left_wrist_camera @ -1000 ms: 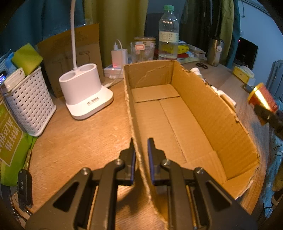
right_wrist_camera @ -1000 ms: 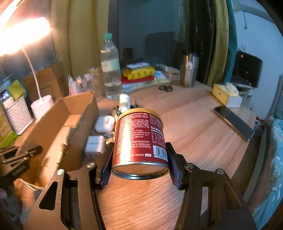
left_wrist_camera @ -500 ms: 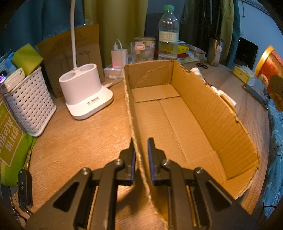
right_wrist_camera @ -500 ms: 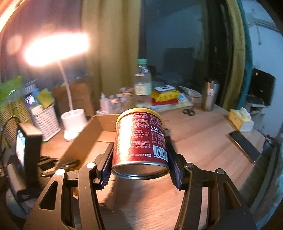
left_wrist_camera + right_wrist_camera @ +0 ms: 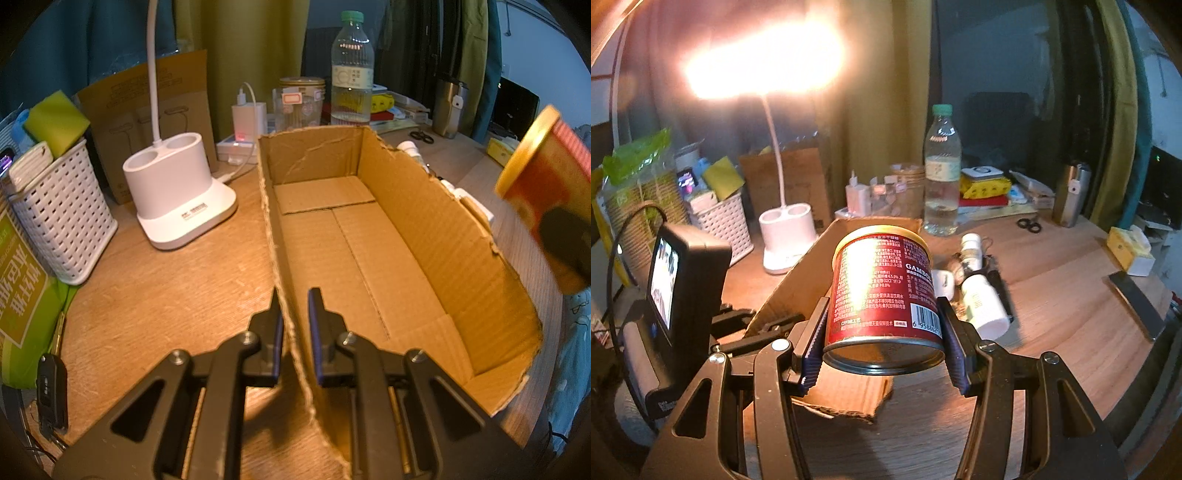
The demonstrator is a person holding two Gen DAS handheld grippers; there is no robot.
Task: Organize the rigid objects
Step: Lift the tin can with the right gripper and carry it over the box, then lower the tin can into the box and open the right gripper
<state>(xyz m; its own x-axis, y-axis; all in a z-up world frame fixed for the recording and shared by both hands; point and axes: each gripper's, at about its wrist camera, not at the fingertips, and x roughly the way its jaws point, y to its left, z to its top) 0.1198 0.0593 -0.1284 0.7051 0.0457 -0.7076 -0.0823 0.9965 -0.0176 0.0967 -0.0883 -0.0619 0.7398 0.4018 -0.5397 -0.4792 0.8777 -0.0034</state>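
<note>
Red tin can up in air, squeezed between both fingers of right gripper, near cardboard box right wall. Left gripper pinches box left wall, holds it steady. Best way, I think: bring can over box middle, lower slowly, keep it upright, let go only once it touches floor. One can, one box. White bottles at 3 o'clock of can: two.

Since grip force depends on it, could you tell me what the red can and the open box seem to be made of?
Red can: probably thin metal, with a glossy printed label and a shiny rolled rim, held in the right gripper.
Box: matte brown corrugated cardboard, with fluted ridges and ragged torn edges.
</note>
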